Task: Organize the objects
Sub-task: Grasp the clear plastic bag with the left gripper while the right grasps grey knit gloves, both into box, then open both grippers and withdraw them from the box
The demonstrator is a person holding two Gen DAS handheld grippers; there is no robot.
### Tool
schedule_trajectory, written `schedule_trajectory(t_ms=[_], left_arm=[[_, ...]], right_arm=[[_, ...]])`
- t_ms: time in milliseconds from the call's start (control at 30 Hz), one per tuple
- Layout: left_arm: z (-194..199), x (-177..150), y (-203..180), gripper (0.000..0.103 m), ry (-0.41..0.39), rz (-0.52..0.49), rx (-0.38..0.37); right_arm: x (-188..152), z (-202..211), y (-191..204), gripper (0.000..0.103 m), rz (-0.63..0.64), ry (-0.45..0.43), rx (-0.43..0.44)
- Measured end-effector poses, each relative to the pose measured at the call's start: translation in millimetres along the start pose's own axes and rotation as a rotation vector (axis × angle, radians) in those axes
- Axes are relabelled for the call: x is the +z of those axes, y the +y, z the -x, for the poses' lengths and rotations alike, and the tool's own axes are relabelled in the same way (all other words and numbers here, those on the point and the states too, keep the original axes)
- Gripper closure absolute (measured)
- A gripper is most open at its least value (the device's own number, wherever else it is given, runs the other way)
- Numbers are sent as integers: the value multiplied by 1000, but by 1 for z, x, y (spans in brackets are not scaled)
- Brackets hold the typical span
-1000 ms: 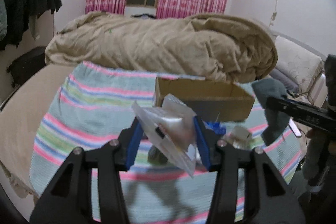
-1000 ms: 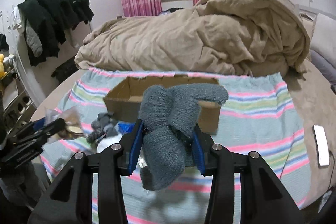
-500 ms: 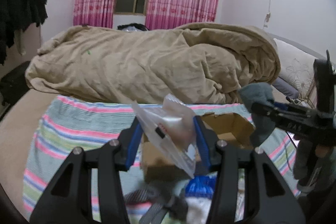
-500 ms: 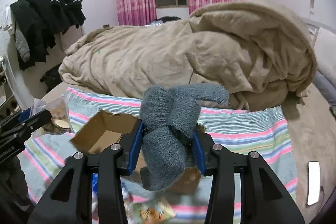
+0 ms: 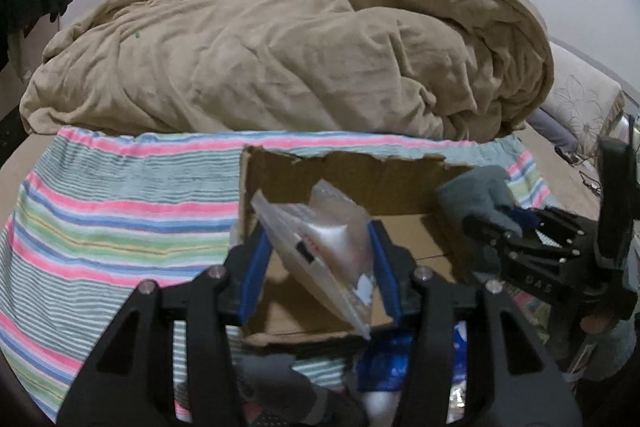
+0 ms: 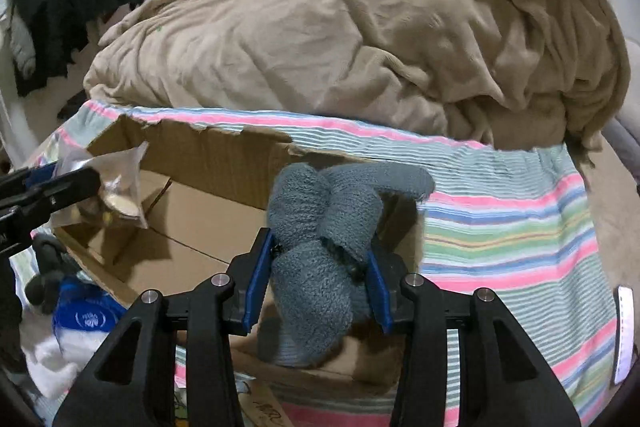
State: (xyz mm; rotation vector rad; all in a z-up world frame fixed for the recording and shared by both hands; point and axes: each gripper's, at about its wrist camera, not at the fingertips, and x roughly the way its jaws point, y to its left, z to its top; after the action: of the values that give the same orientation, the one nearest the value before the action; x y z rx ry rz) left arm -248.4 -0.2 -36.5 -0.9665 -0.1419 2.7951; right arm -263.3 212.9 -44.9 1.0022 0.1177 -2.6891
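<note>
Both grippers have come closer to the cardboard box (image 5: 348, 183) than they were half a second ago, so the box looks bigger and its open top now sits right under them. The left gripper (image 5: 320, 263) is pinching a clear plastic bag (image 5: 320, 247) between its blue pads. The bag hangs over the inside of the box, near the left wall. In the right wrist view the same bag (image 6: 116, 183) shows some round, pale things inside it, but they are too blurry to name.

The right gripper (image 6: 318, 279) is squeezing a bundle of gray socks (image 6: 324, 239). The socks bulge out above and below the pads. They hang over the right side of the box (image 6: 208, 203), above its brown floor. In the left wrist view the right gripper (image 5: 496, 223) comes in from the right with the socks (image 5: 476, 195) at its tip.

The box sits on a striped blanket (image 5: 120, 211) on the bed. Its top edge is torn and bumpy. Behind it lies a big tan comforter (image 5: 300, 59) in a heap. In front of the box, low on the left in the right wrist view, there is a blue and white thing (image 6: 86, 319) and some dark gray cloth (image 6: 48, 275). A white flat thing (image 6: 624, 331) lies on the blanket far to the right.
</note>
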Motion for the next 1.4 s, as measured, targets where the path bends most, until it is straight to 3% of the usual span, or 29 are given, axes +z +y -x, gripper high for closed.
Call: schedule_trajectory(t_ms=[100,267,367,400,433,500,600,933,1000,1167,1333,1400], left_arm=[[-11,-8,2,53,40,10,-25],[-11,-12,-5,53,34,-33,10],[-7,-10,-7,52,40,-28,14],[-4,-7,-7,51,49,-16,-7],[1,-4,-9,49,51,-16,-15],[13,2,-13,35,30,-26,-4],[33,9,-12,20,19,-6,-2],[115,5,12,18,8,99,14],[129,-1,16,13,4,113,27],[154,-19,20,13,27,130,38],[145,-43,18,13,94,144,5],[138,-50,16,13,112,140,25]], right_arm=[[-7,-9,-5,57,-27,9,22],[-8,-7,3,57,6,-4,-8],[-8,-1,6,51,10,-38,11],[-6,3,8,44,12,-46,21],[-4,9,9,27,4,-67,56],[1,22,10,2,-22,-107,111],[14,49,11,2,-49,-160,106],[35,123,13,2,-68,-96,35],[31,132,17,2,-67,-72,27],[12,150,29,2,-74,-26,52],[-13,159,34,2,-90,-13,50],[-22,156,34,2,-96,2,51]])
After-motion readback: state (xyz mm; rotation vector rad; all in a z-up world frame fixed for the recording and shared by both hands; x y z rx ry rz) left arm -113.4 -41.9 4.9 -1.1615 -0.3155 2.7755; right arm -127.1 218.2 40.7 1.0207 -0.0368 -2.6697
